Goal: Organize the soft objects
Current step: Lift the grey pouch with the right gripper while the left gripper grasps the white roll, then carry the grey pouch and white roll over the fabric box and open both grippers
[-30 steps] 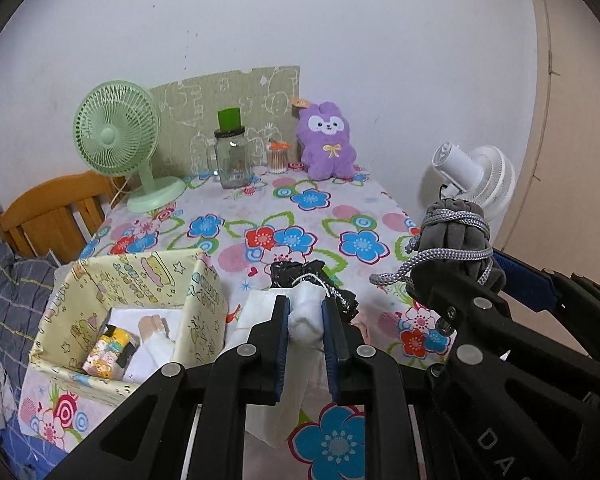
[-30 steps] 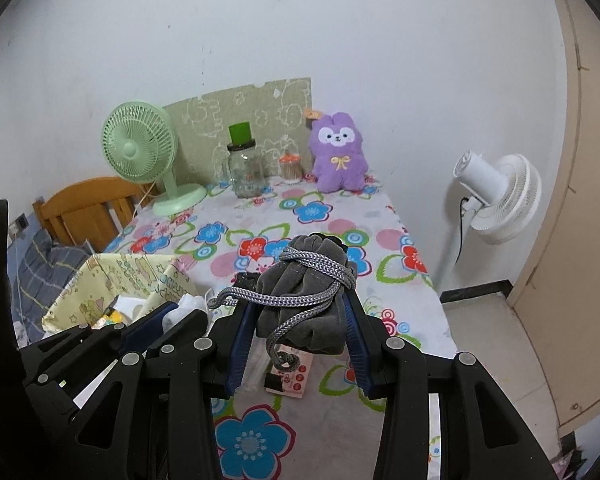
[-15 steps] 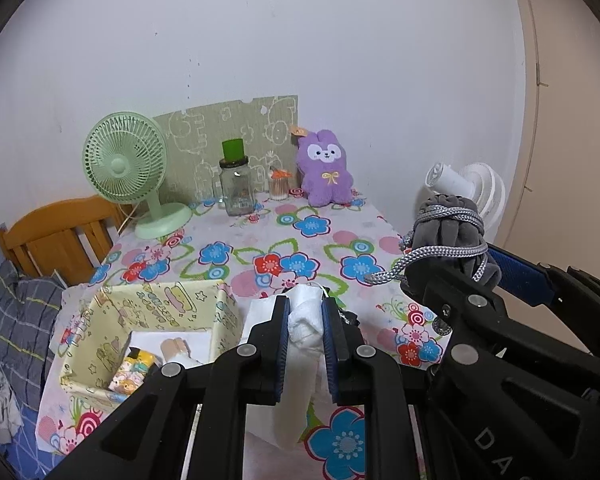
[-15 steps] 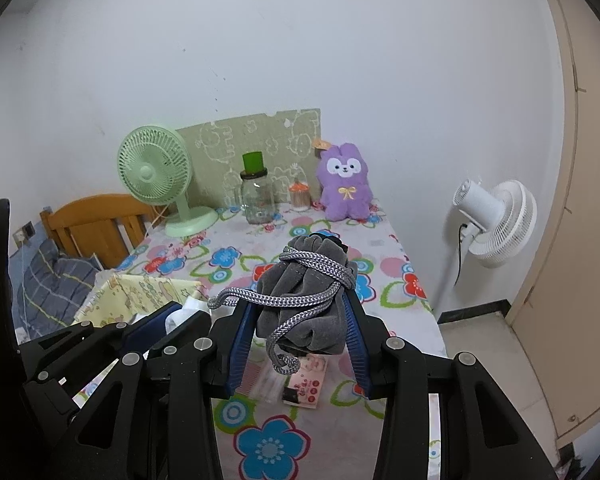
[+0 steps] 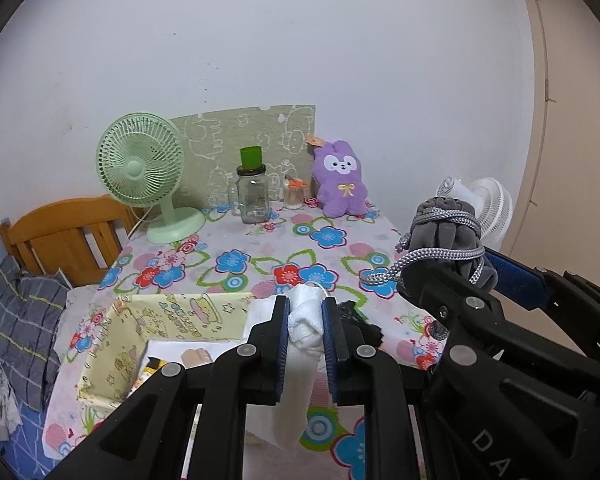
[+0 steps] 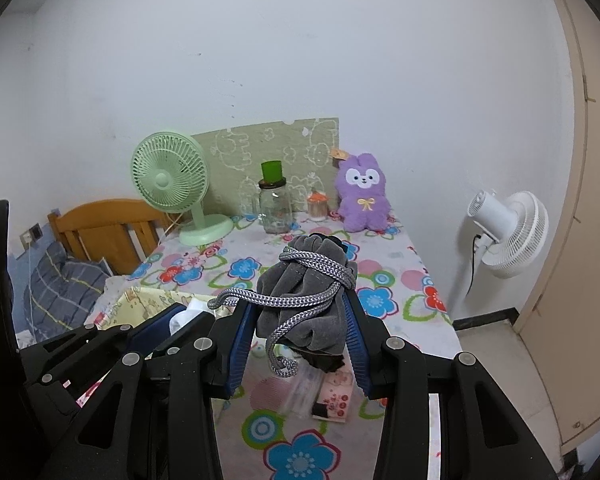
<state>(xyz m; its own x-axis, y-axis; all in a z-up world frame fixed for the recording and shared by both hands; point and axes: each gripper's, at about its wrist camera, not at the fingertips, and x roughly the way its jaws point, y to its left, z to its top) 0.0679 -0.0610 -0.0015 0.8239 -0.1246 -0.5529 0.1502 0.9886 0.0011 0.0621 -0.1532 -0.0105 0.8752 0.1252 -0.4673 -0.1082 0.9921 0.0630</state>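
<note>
While both claws are carrying loads above the table, nothing in hand is binned yet. Left gripper [image 5: 306,340] is pinching a white cloth [image 5: 300,360], its tail hanging below the jaws, yellow box [image 5: 172,336] sitting down-left. Right gripper [image 6: 300,320] is clamping a grey drawstring pouch [image 6: 308,304] between its pads; both drops are pending.
</note>
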